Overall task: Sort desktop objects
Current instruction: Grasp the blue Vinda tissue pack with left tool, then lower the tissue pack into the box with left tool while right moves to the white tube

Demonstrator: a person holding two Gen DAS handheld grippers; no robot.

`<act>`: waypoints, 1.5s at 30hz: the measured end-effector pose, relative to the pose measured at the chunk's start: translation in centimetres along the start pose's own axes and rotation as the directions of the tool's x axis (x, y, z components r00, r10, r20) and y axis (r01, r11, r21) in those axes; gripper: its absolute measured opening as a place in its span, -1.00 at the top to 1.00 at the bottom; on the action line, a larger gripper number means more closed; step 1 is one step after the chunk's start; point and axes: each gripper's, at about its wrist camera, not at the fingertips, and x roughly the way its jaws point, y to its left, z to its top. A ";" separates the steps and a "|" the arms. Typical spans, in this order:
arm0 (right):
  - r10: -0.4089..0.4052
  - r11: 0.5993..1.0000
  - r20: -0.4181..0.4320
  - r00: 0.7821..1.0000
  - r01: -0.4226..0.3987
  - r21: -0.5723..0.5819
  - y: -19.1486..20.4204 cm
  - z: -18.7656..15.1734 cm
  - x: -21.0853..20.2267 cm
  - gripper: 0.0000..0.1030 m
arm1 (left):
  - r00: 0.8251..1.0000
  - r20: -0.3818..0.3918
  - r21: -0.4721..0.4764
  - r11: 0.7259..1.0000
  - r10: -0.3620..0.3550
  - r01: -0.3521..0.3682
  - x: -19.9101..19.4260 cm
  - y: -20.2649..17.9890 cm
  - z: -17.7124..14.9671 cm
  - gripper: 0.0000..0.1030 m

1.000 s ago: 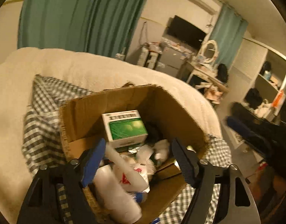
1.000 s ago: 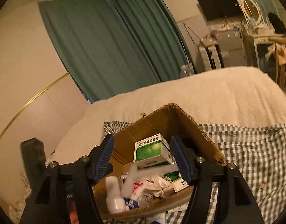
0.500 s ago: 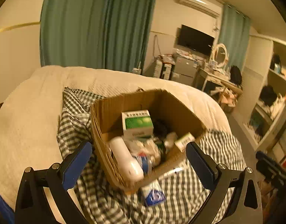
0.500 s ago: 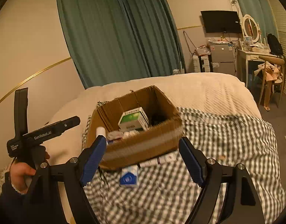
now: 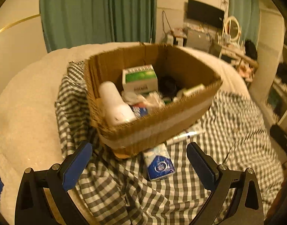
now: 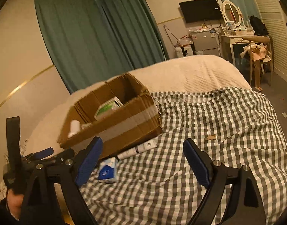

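We see both grippers spread wide, holding nothing: left gripper [image 5: 139,158], right gripper [image 6: 143,160]. Cardboard box [image 5: 158,129] sits on the checked cloth [image 5: 227,131] near its left edge, holding a white bottle [image 5: 115,105] and green carton [image 5: 139,78]. Blue tissue pack [image 5: 159,164] lies just beside the box's near corner.

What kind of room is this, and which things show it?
Most likely a bedroom in a home. There is a bed with a cream cover, a dressing table with an oval mirror, and a television on the wall.
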 end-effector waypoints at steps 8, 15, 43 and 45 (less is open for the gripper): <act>-0.003 0.999 -0.085 0.996 0.007 0.051 -2.5 -1.5 3.3 -0.83 | 0.993 -0.122 -0.105 0.994 -0.002 -0.011 3.7 -1.4 -3.4 -1.00; -0.080 0.994 -0.055 0.995 0.083 0.066 -3.9 -1.2 2.9 -0.84 | 0.982 -0.189 -0.086 0.995 0.026 -0.043 9.0 -3.1 -4.3 -1.00; -0.084 0.989 -0.197 0.977 0.057 -0.136 5.8 -3.5 9.2 -0.87 | 0.985 0.064 -0.029 0.986 -0.162 0.164 -3.7 4.6 5.9 -0.10; -0.153 0.964 -0.197 0.968 0.103 -0.245 7.8 -4.4 11.5 -0.87 | 0.981 0.095 -0.043 0.984 -0.169 0.174 -3.3 6.1 6.0 -0.11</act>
